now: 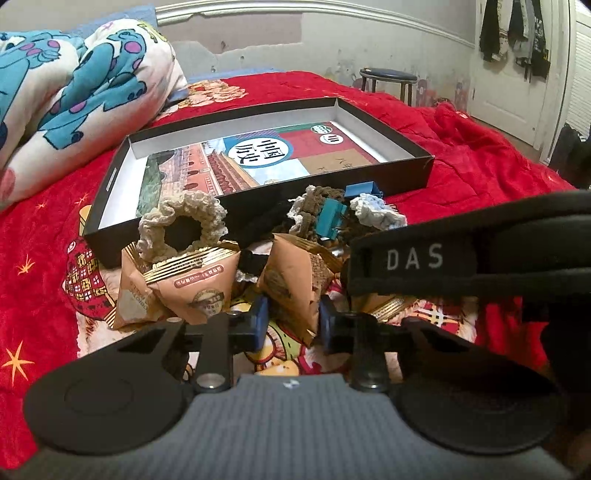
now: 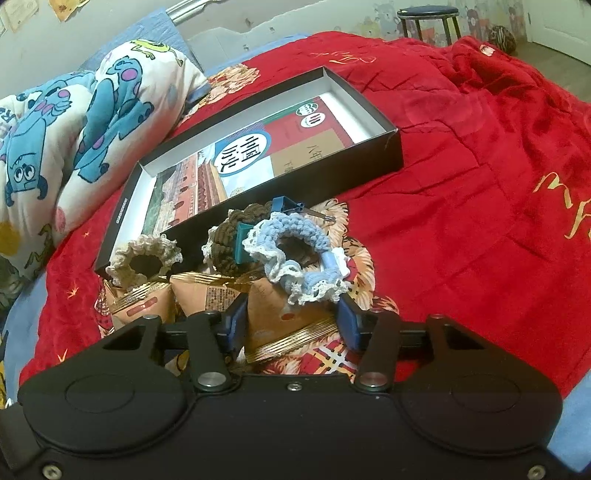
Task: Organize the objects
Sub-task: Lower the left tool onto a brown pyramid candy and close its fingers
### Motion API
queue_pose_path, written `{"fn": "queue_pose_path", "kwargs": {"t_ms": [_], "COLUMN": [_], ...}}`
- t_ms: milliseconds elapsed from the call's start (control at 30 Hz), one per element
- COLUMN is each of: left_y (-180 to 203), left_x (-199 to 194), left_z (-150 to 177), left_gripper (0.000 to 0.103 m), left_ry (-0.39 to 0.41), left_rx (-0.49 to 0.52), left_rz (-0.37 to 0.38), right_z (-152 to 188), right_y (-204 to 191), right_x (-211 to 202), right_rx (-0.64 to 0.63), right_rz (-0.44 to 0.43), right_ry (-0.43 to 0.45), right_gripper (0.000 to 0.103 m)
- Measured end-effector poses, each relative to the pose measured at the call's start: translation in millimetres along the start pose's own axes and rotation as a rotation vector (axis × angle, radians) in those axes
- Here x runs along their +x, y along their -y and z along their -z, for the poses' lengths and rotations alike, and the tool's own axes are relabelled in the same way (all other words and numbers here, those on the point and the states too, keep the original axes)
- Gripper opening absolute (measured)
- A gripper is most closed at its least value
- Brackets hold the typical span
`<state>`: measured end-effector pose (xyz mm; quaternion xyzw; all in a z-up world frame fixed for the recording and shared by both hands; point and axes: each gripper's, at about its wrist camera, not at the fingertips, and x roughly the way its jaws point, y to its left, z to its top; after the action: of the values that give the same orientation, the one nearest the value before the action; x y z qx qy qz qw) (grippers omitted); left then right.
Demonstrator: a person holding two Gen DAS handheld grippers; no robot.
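While both tongs point(image 1: 290, 321) point(image 2: 291, 319) pinch snack packets point(image 2: 280, 317), the red bedspread point(image 2: 461, 166) meets a scuffed wall point(image 1: 258, 33).

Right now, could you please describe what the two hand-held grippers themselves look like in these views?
The left hand-held gripper has blue finger pads on black linkage arms with silver pivot bolts and a grey textured body. The right hand-held gripper has the same blue pads and black linkage with silver bolts, but an all-black body. A black strap printed DAS in pale letters crosses the left view.
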<state>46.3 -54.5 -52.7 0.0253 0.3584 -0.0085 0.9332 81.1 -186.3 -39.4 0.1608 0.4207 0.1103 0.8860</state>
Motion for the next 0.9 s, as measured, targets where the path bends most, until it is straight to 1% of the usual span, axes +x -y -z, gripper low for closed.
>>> {"fn": "queue_pose_path", "kwargs": {"t_ms": [267,533,767,900], "left_y": [4.2,5.4,2.5,3.2], "left_x": [-4.1,-10.2,-13.7,-12.3], "left_z": [0.5,-0.3,-0.8,0.9], "left_gripper": [0.028,0.027,0.025,0.025], "left_ry": [0.004,-0.01,-0.004,0.0], "left_rx": [0.016,0.004,-0.013,-0.001], "left_rz": [-0.024,-0.048,-0.043,-0.055], "right_z": [-1.8,0.3,0.1,0.9], "right_y": [2.9,2.6,5.9,5.0], "right_x": [-6.4,-15.0,-19.6,-22.2], "right_rx": [0.029,0.054,0.077,0.077], "right_rz": [-0.008,-0.03,-0.043,-0.044], "right_ry": [-0.003,-0.018,-0.021,-0.018], "right_gripper": [0.048,0.048,0.048,0.047]}}
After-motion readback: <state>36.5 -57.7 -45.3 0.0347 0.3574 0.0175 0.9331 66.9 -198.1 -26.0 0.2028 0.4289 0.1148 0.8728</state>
